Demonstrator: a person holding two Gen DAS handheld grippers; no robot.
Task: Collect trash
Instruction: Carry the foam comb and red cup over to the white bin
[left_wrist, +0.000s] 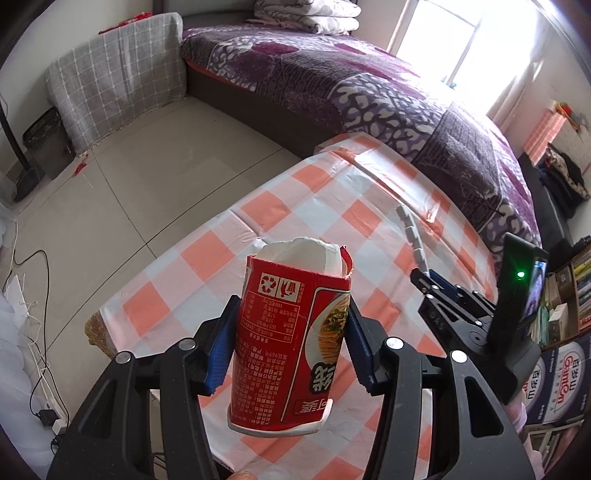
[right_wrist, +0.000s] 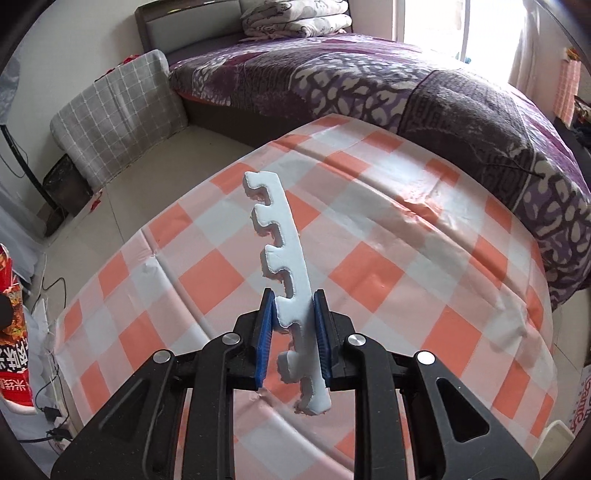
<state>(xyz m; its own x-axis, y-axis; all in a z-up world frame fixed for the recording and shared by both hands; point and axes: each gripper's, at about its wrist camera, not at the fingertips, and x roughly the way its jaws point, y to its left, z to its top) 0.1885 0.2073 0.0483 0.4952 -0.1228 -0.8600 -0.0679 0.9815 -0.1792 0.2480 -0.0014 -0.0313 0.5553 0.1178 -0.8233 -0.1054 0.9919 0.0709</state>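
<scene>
Foam strip (right_wrist: 291, 280), pale blue and notched along one edge, stands clamped low on its length between the pads of my right gripper (right_wrist: 293, 334), lifted clear of the checked tablecloth (right_wrist: 424, 258); I judge it very light, soft and bendy, best pinched across its solid spine, not the teeth, which could tear. Noodle cup (left_wrist: 291, 343), red paper with a torn rim and white liner showing, sits upside down in my left gripper (left_wrist: 291, 341), whose pads press its two sides above the cloth's near edge; I judge it light, thin-walled and easily crushed, so only a gentle squeeze at mid-height suits it. Beyond the cloth's far edge runs a bed (right_wrist: 406, 85) with a purple cover; left of the cloth lies bare tiled floor (left_wrist: 129, 184), then a dark bin (left_wrist: 44, 133) beside a grey checked cushion (left_wrist: 122, 74), well apart from the cloth; nothing blocks that way, though cables (left_wrist: 33, 295) trail below the cloth's left corner.
</scene>
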